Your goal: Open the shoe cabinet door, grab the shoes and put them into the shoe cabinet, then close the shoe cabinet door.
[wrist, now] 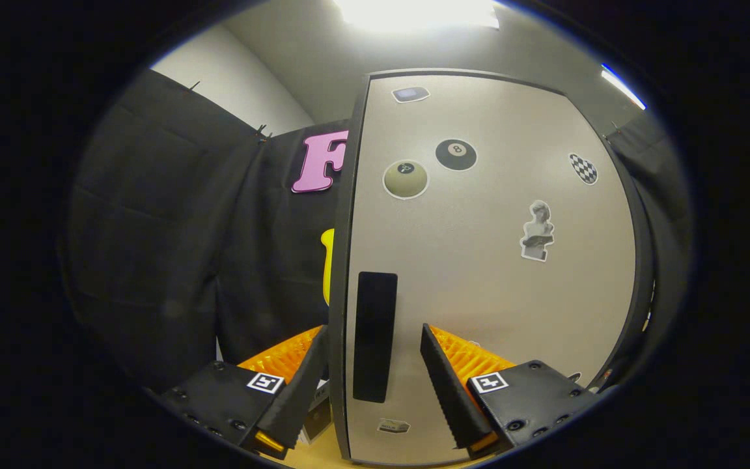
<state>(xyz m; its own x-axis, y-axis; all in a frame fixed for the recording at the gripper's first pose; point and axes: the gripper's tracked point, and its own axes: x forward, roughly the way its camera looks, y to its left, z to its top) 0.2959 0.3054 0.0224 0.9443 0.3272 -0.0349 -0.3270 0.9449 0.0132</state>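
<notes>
The shoe cabinet door (492,260) is a pale grey panel with a dark rim and several stickers on it. It stands right in front of me, its left edge (342,273) towards me. A black rectangular handle (374,335) sits near that edge. My gripper (372,355) is open, and its fingers straddle the door's left edge and the handle. The left finger (300,391) is beside the edge and the right finger (450,391) lies in front of the door face. Neither finger visibly presses on the door.
Black booth cloth (173,260) hangs to the left and behind the door. A pale wall (232,85) and a bright ceiling light (414,13) are above. A strip of light wooden floor (323,453) shows under the door's edge.
</notes>
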